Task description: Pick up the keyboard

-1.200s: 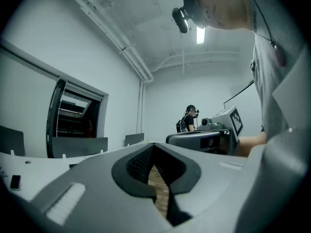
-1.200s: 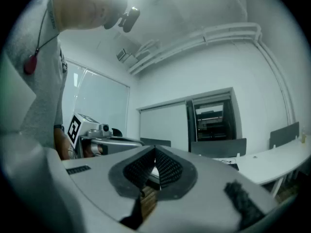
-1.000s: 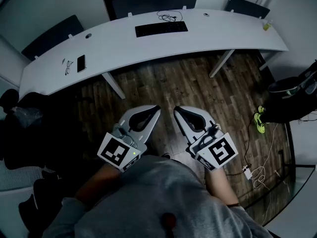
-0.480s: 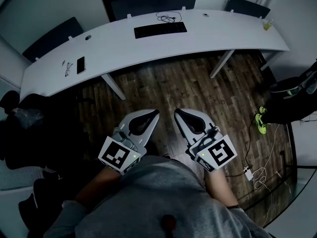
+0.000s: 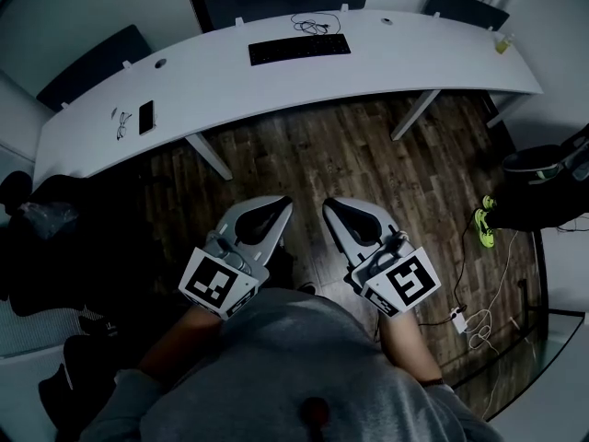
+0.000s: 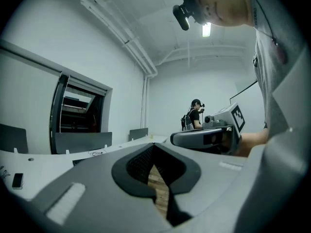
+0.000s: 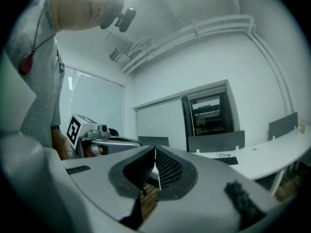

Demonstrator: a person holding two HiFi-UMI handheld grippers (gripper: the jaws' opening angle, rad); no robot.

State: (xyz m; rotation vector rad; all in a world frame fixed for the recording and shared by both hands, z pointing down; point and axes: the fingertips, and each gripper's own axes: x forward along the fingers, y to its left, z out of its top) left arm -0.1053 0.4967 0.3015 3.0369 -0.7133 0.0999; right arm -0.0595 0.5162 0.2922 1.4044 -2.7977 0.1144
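**Inspector A:** We are starting nearest the body. What are we finding at the grippers?

**Inspector B:** We are seeing the left gripper [image 5: 282,203] and the right gripper [image 5: 328,204] held side by side and level, just ahead of the person's waist, over the wooden floor [image 5: 350,155]. Both pairs of jaws are standing fully together with nothing between them. Only floorboards are showing behind the pads.

**Inspector A:** Why closed and empty?

**Inspector B:** We are judging that nothing is within reach yet, so they are being carried tucked in while the person faces the work.

**Inspector A:** And the task's thing?

**Inspector B:** The keyboard [image 5: 299,49] is lying flat on the white desk [image 5: 230,86], about mid-length and towards its far edge. It is well apart from both grippers, with open floor between. A coiled cable [image 5: 313,26] is lying just beyond it at the far edge. We are unable to tell whether the two are joined.

**Inspector A:** Anything else on the desk?

**Inspector B:** A phone [image 5: 146,116] and a pair of glasses [image 5: 122,124] are lying near the left end, well clear of the keyboard.

**Inspector A:** Status?

**Inspector B:** We are rating the pickup as not begun. The jaws will need opening, and the cable is warranting care.
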